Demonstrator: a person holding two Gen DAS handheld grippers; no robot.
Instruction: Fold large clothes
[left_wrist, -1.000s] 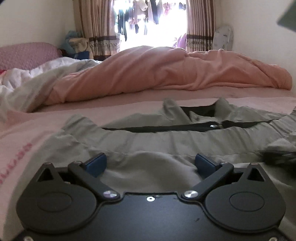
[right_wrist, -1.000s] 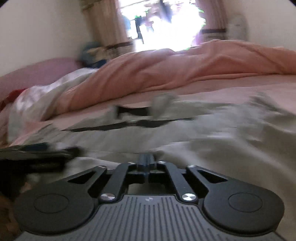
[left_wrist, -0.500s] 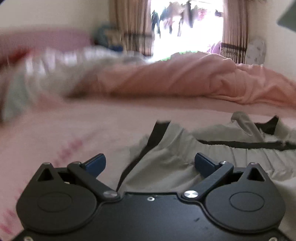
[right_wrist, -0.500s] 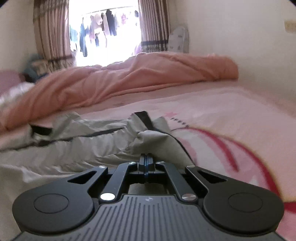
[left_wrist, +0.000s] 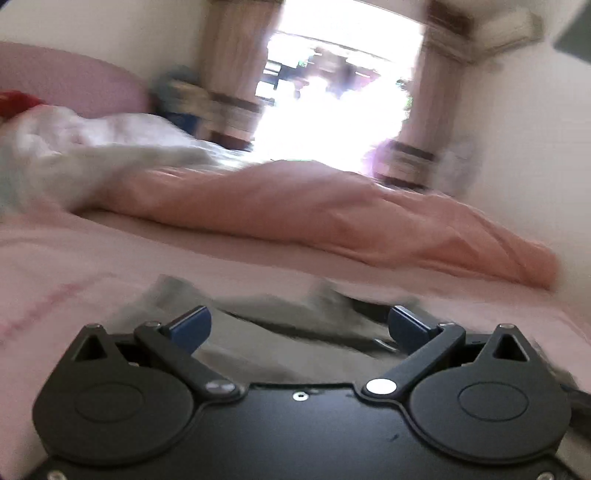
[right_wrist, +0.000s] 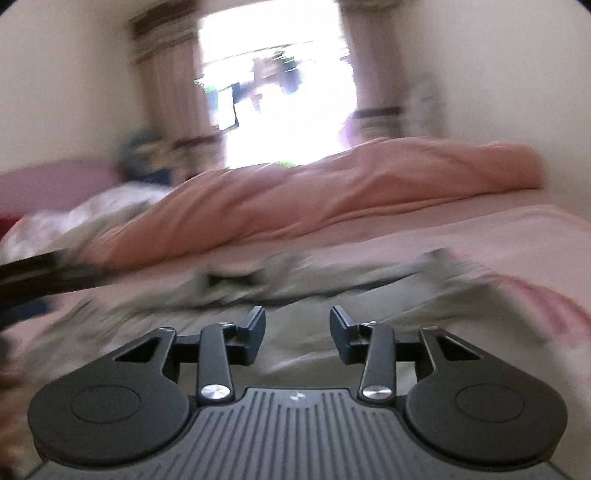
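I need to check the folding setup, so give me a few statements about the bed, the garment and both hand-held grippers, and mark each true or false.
1. The grey garment lies on the pink bed sheet. True.
2. The left hand-held gripper is clamped on the garment. False: its jaws stand wide apart with nothing gripped.
3. A peach duvet is heaped behind the garment. True.
4. The right hand-held gripper is shut. False: its jaws are opening, with nothing pinched between them.
5. The window is dark. False: it glares with daylight.

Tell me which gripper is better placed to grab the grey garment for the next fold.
Probably left: the left gripper, open, faces the grey garment's dark-trimmed edge. The right gripper, jaws opening and empty, faces plain cloth.
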